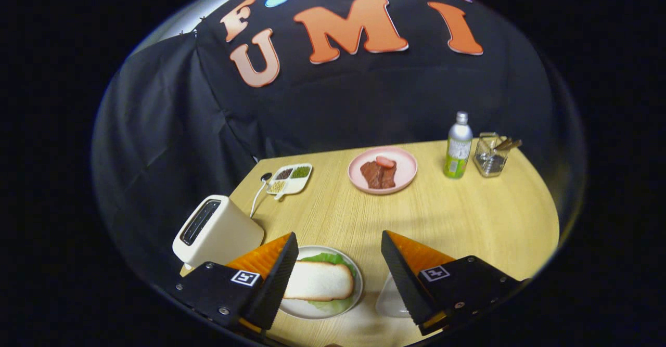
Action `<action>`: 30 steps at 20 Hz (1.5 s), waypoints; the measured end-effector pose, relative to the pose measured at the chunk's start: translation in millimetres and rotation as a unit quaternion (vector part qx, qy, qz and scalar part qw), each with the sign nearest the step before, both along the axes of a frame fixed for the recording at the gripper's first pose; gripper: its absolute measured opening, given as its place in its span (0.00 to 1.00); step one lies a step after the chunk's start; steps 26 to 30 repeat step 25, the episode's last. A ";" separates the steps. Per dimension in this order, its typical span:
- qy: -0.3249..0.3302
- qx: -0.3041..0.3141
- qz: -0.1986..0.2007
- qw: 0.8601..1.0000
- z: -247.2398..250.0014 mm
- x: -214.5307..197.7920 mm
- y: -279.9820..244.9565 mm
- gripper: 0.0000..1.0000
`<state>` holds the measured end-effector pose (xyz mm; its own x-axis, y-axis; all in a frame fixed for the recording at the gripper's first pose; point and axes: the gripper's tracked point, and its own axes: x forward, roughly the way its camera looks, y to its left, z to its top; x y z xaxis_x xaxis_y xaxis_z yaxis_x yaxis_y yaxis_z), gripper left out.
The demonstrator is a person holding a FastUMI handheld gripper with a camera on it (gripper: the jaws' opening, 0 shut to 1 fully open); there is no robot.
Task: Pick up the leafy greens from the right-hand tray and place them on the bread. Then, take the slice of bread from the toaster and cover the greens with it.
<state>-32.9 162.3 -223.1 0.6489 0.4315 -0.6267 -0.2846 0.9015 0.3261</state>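
Worktop: pale wood-grain worktop (442, 222), its far edge against the black cloth wall, its left corner beside the toaster; a wide bare stretch lies ahead of the claw, up to the pink plate.
Claw: claw (338, 256) with two black-and-orange fingers set wide apart, gripping nothing.
Sandwich: one slice of white bread (318, 280) lies flat on ruffled leafy greens (327, 258), on a round white plate (312, 310), between the fingers and close against the left finger.
Toaster: one cream, box-shaped toaster (216, 230) just left of the left finger, its slots dark.
Tray: one white tray (387, 300), partly hidden by the right finger.
Far items: one pink plate of brown meat pieces (383, 169); one white divided dish of seeds (289, 178); one silver-capped green bottle (458, 146); one clear glass holder with sticks (491, 154), just right of the bottle.
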 end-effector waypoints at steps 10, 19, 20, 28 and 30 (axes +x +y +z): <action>-0.194 -0.035 -0.069 0.978 157.6 28.7 -54.0 0.97; -0.304 -0.067 -0.115 0.944 239.4 37.3 -82.1 0.98; -0.315 -0.072 -0.116 0.939 245.3 37.7 -83.2 0.98; -0.384 -0.100 -0.112 0.911 282.5 35.6 -83.0 0.98; -0.384 -0.100 -0.112 0.911 282.5 35.6 -83.0 0.98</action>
